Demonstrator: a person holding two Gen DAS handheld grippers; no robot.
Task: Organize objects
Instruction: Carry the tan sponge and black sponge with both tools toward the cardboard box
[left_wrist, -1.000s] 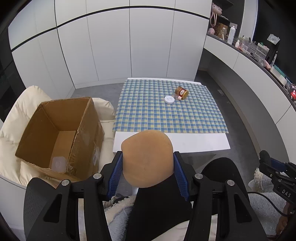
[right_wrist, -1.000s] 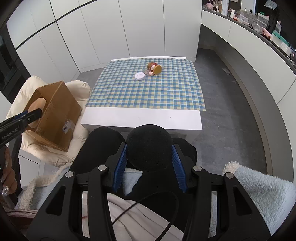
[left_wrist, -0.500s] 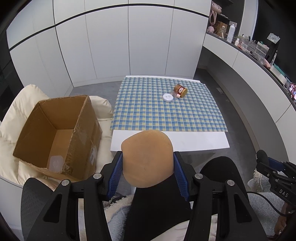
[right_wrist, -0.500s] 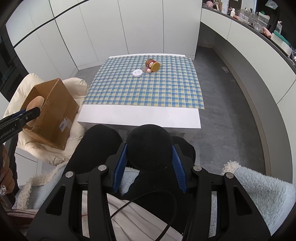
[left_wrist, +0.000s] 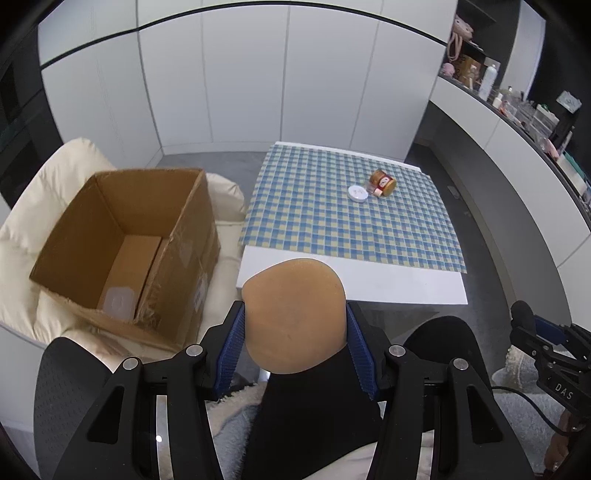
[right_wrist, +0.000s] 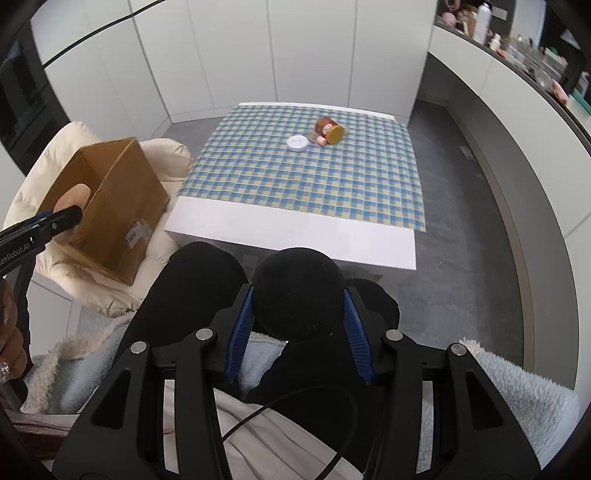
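**Both claws loaded; items left on surface**

The surface (left_wrist: 369, 291) is covered by a checked cloth (left_wrist: 332, 221). At 9 o'clock of it, a cardboard box (left_wrist: 122, 236) is seated on a cream cushion (left_wrist: 44, 184). A tan sponge (left_wrist: 295, 314) is gripped in the left claw (left_wrist: 295, 347); a black sponge (right_wrist: 299, 291) is gripped in the right claw (right_wrist: 298, 328). A jar (left_wrist: 382, 181) lies on its side, with a white lid (left_wrist: 357, 193) just beside it at 8 o'clock.
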